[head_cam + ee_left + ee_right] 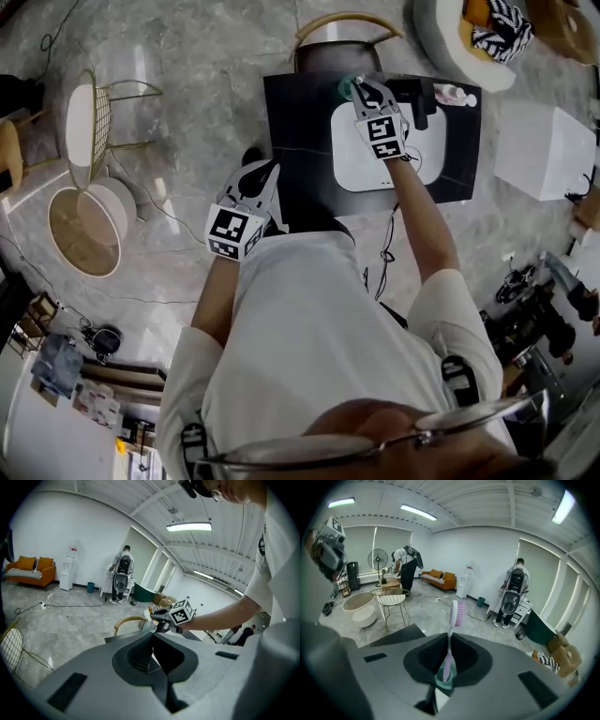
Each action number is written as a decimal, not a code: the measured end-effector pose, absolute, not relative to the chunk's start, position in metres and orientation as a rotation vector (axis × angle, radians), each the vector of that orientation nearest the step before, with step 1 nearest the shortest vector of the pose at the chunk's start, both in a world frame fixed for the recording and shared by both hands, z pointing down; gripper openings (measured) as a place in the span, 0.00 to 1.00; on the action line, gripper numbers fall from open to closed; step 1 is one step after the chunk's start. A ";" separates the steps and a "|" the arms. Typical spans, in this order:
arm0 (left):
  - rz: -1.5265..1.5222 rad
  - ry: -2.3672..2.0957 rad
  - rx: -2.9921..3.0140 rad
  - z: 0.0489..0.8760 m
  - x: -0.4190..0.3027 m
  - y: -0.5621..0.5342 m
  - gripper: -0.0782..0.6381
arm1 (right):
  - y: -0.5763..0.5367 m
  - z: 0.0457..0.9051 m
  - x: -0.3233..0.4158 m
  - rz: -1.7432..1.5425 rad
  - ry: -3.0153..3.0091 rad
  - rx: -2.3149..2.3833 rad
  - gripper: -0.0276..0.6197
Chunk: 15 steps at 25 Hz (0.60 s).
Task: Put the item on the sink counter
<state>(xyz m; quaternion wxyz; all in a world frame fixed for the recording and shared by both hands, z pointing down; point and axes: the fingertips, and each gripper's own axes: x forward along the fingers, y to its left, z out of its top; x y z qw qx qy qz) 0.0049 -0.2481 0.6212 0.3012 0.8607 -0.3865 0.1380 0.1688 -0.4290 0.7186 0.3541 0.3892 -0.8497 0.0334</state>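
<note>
A teal cup (443, 679) with a pink and white toothbrush (453, 620) standing upright in it sits between the jaws of my right gripper (443, 674), which is shut on the cup. In the head view the right gripper (361, 91) holds the cup (347, 88) over the back left part of the black sink counter (300, 122), just behind the white basin (356, 164). My left gripper (265, 180) hangs at the counter's front left corner, shut and with nothing in it (152, 651). From it, the right gripper (164, 618) shows ahead.
A black faucet (417, 98) and small bottles (450, 94) stand at the counter's back right. A wooden-backed chair (347, 28) is behind the counter, a white box (544, 150) to its right. A wire chair (94, 117) and round tables (89, 220) stand at left.
</note>
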 end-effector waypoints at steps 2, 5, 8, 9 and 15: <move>0.363 -1.052 2.267 0.622 0.000 -0.248 0.12 | -0.429 0.734 0.165 0.073 -2.162 0.963 0.09; 0.364 -1.077 2.256 0.622 -0.003 -0.247 0.12 | -0.428 0.749 0.163 0.083 -2.122 0.925 0.09; 0.357 -1.097 2.242 0.623 -0.004 -0.247 0.12 | -0.428 0.761 0.165 0.094 -2.090 0.896 0.09; 0.354 -1.102 2.237 0.624 -0.004 -0.247 0.12 | -0.429 0.765 0.166 0.097 -2.082 0.889 0.09; 0.347 -1.118 2.223 0.624 -0.006 -0.244 0.12 | -0.429 0.777 0.166 0.127 -2.062 0.849 0.12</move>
